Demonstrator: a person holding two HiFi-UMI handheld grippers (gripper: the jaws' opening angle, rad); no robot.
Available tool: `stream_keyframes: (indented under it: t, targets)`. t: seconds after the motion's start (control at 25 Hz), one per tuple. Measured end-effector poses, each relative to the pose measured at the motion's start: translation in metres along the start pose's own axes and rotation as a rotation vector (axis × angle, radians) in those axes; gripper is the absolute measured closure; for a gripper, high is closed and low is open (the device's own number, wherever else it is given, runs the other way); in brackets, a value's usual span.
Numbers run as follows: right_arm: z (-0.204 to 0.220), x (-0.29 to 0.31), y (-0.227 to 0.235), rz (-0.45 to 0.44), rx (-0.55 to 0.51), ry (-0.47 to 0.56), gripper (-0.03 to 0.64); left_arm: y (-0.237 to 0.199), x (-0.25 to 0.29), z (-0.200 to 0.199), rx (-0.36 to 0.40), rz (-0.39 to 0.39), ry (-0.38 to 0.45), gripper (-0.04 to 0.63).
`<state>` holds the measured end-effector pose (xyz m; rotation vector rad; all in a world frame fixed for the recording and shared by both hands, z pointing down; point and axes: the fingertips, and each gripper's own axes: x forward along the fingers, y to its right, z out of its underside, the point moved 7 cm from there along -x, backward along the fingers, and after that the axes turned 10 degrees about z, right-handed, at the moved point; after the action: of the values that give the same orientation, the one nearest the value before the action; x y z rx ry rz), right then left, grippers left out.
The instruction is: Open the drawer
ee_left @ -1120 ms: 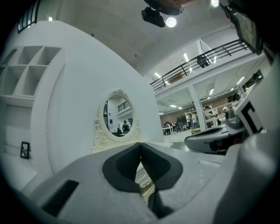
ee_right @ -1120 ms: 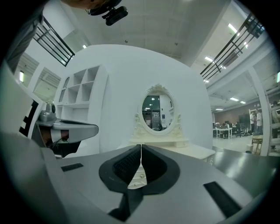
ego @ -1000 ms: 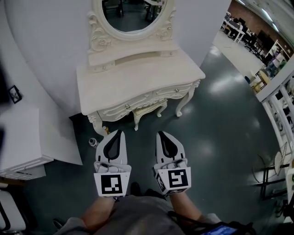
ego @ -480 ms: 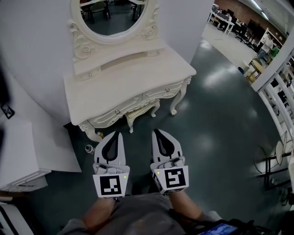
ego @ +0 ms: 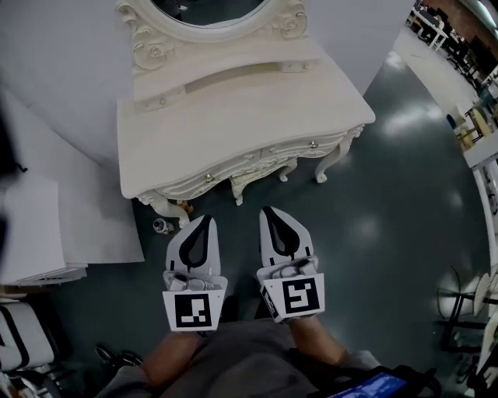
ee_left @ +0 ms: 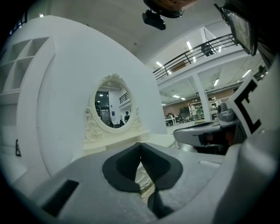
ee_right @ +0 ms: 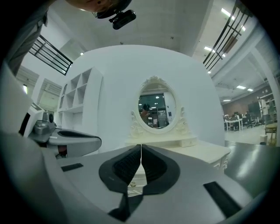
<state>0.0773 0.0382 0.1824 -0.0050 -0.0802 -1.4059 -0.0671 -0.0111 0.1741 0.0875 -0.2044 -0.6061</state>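
A cream carved dressing table (ego: pixel 233 116) with an oval mirror (ego: pixel 210 9) stands against a white curved wall. Its front holds drawers, a left one with a small knob (ego: pixel 208 178) and a right one with a knob (ego: pixel 313 144). Both drawers look pushed in. My left gripper (ego: pixel 205 221) and right gripper (ego: pixel 268 211) are held side by side just short of the table front, touching nothing. Both are shut and empty. In the left gripper view the jaws (ee_left: pixel 140 144) meet in front of the carved apron. In the right gripper view the jaws (ee_right: pixel 141 146) meet above a drawer knob (ee_right: pixel 132 184).
A matching stool (ego: pixel 253 180) is tucked under the table. A small can (ego: pixel 159 226) lies on the dark floor by the table's left leg. A white cabinet (ego: pixel 31 233) stands to the left and a railing (ego: pixel 486 186) to the right.
Both grippers have come closer to the table front, and the table now fills more of the head view. The jaws stay shut.
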Motion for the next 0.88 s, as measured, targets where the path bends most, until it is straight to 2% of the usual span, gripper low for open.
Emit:
stream_keyframes:
  t: [0.2,0.44,0.68,0.88]
  targets:
    - [-0.012,0.048,0.032,-0.102,0.004,0.001,0.603,-0.01,0.045,-0.017,0.002,-0.12,-0.005,0.58]
    - [-0.032,0.087,0.056,-0.207,0.001,0.042,0.602,-0.017,0.075,-0.046,0.027,-0.237,0.022,0.58]
    - [-0.047,0.116,0.066,-0.276,-0.004,0.081,0.601,-0.027,0.09,-0.065,0.055,-0.322,0.047,0.58]
    - [-0.049,0.136,0.061,-0.318,-0.011,0.085,0.603,-0.039,0.093,-0.062,0.026,-0.376,0.039,0.58]
